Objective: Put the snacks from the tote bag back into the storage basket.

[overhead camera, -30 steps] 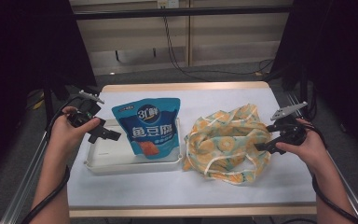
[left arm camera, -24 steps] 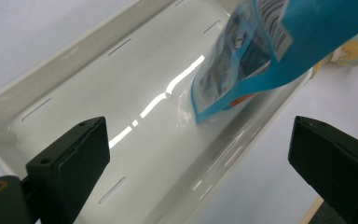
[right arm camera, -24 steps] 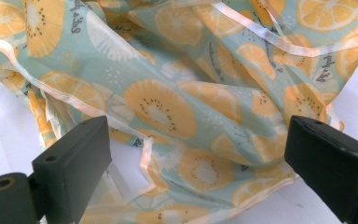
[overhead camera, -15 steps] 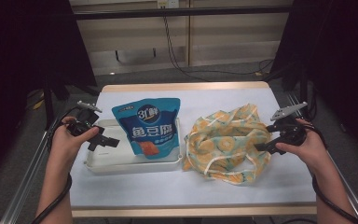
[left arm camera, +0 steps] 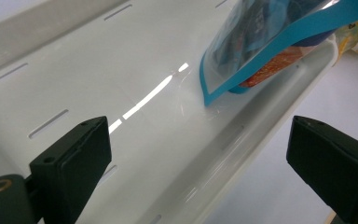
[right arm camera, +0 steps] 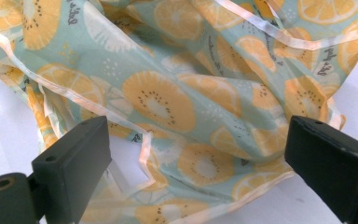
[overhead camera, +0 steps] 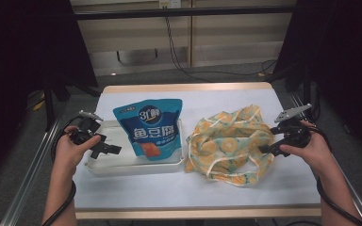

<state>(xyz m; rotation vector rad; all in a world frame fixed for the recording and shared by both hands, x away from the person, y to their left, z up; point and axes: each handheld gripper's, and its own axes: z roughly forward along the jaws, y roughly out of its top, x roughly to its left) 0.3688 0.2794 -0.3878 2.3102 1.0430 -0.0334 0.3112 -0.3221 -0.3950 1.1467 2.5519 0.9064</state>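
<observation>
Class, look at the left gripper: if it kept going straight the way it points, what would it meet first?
Probably the white tray, whose near rim runs between the open left gripper fingers; the blue snack pouch lies farther on. Depth is uncertain.

A glossy blue snack pouch (overhead camera: 149,126) with white lettering leans tilted in a shallow white plastic tray (overhead camera: 122,167). Just beside it, a crumpled fabric bag with orange-slice print (overhead camera: 231,143) lies on the table.

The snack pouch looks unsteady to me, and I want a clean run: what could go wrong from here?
The blue snack pouch leans in the white tray; the open left claw straddles the tray's front rim, so closing might clamp or drag the tray and tip the pouch. The open right claw faces the crumpled orange-print cloth bag; it may pinch one loose layer and slip.
</observation>
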